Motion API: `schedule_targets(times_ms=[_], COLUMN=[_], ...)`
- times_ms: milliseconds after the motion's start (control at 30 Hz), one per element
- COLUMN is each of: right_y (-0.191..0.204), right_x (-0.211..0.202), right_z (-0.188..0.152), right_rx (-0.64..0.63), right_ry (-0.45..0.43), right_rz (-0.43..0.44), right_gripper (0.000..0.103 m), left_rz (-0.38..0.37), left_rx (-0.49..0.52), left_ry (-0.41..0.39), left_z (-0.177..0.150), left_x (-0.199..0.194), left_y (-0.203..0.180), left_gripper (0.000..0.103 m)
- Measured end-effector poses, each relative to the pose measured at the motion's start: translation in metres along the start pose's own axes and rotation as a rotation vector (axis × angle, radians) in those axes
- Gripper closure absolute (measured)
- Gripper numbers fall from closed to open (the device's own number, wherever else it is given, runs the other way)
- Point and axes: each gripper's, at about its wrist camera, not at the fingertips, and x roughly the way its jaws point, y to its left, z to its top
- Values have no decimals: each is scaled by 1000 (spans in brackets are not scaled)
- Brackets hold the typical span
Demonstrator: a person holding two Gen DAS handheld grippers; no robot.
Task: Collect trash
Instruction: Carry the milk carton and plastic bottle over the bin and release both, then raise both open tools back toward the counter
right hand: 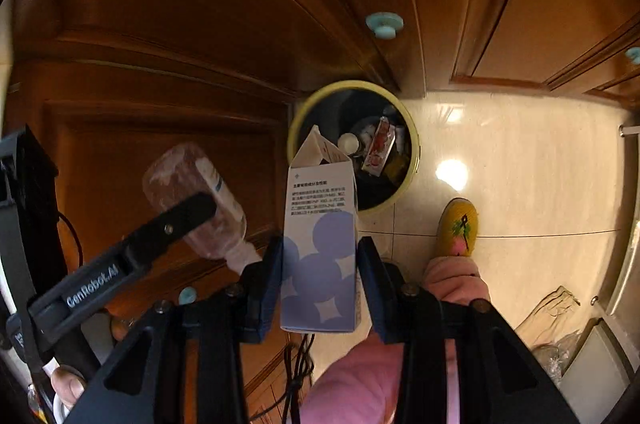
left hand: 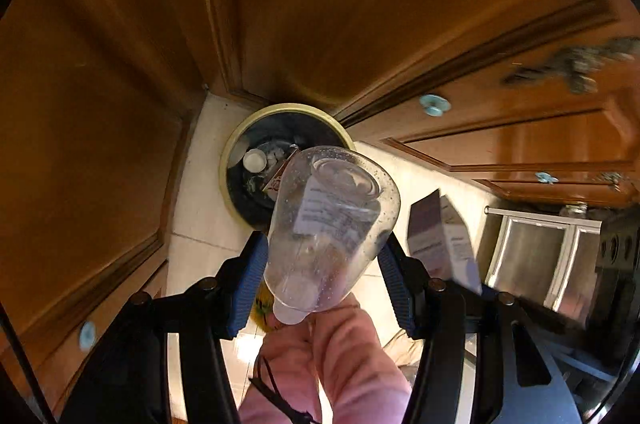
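Nearest the left lens, the left gripper (left hand: 322, 260) has its blue-padded fingers (left hand: 250, 284) pinching a clear, empty plastic bottle with a white cap and paper label (left hand: 332, 220), cap end toward the camera and base pointing down at the floor. The right gripper (right hand: 320, 260) likewise has its fingers (right hand: 268, 288) clamped on the lower half of a white-and-lavender gable-top carton (right hand: 320, 236), held upright. Both are held high, angled downward, side by side, the bottle just left of the carton. Beyond them, on the pale tiled floor (right hand: 520, 163) tucked against the corner of the brown wooden cabinets (right hand: 180, 43), stands a round yellow-rimmed bin with a black liner (right hand: 294, 127), already holding a wrapper and other scraps. Judging by this, collecting is done for these two pieces; dropping them in remains.
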Motion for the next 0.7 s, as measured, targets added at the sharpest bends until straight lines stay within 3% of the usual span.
schedule_targets(times_ms=[300,533,700], right_y=[-3,8,15], right_x=[63,93,96], right_z=[43,65,67], right_rx=[-27,-74,-93], right_ry=[36,93,88], right_rz=[-27,-89,-87], right_gripper=[65,64,62], left_rz=[81,162,206], left_rx=[26,-5,-30], left_ry=[25,8,-3], left_z=[35,32,25], left_x=[68,65,59], left_y=[6,34,53], left_gripper=[44,34,33])
